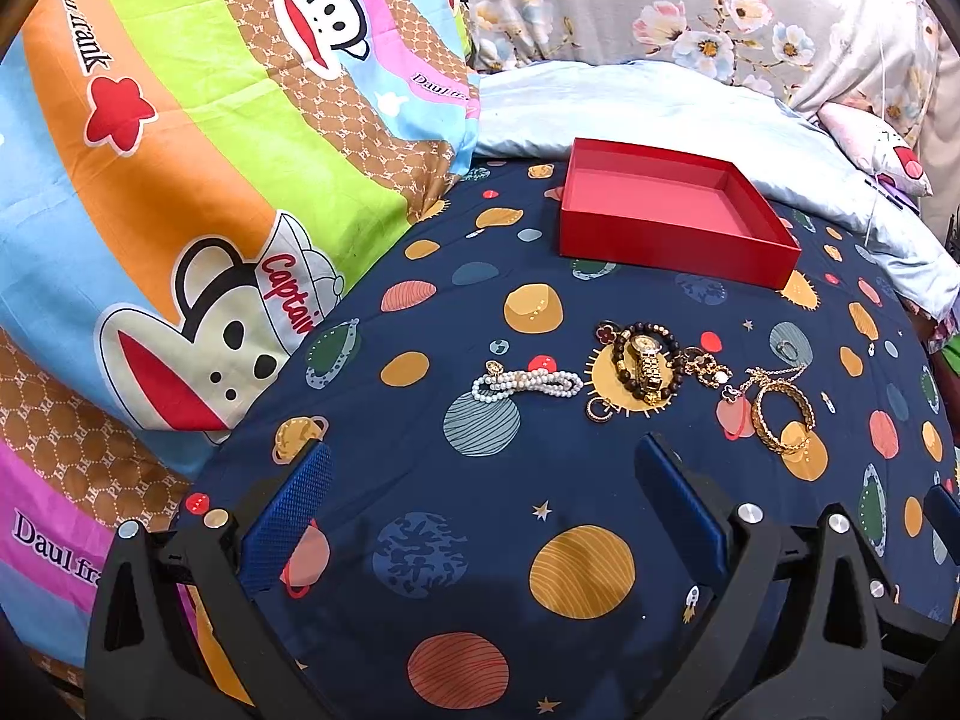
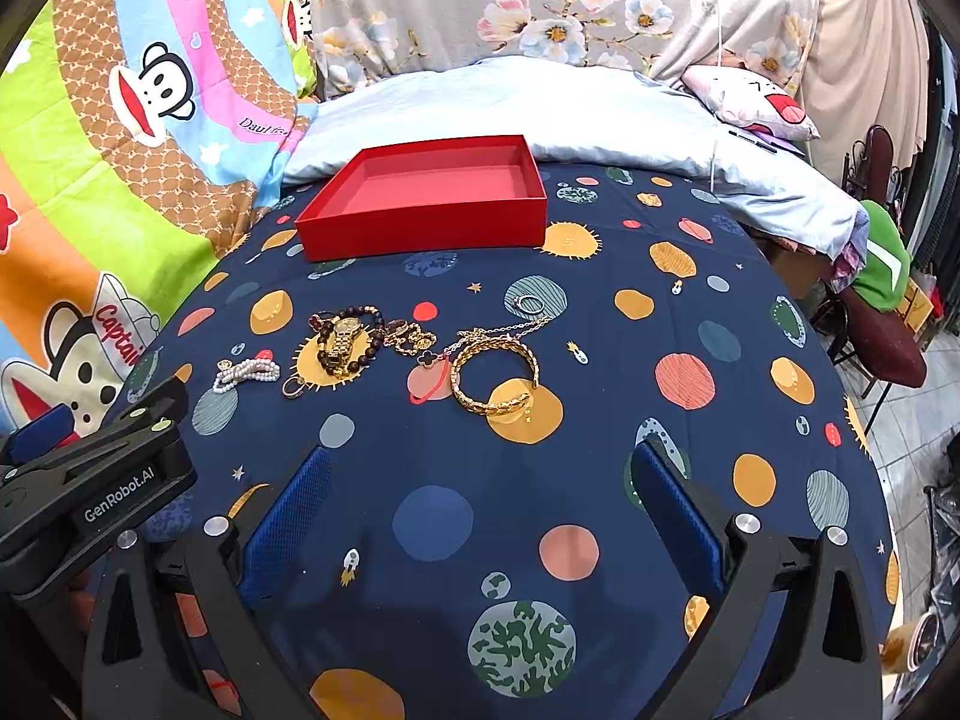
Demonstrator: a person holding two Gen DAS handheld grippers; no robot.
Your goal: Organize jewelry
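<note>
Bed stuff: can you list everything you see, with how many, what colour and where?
red box: 1, red, empty, far middle of bedsheet
pearl bracelet: 1, white, left end of jewelry row
gold watch: 1, gold, inside dark bead bracelet
gold bangle: 1, gold, right end of row
small ring: 1, silver, behind bangle
bedsheet: 1, navy with planets
cartoon quilt: 1, multicolour, left
left tongs: 1, blue pads, open
right tongs: 1, blue pads, open

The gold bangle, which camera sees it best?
The right wrist view: the gold bangle lies near the middle, big and whole, its open ring clear. In the left wrist view the bangle sits far off to the right, smaller and squashed.
</note>
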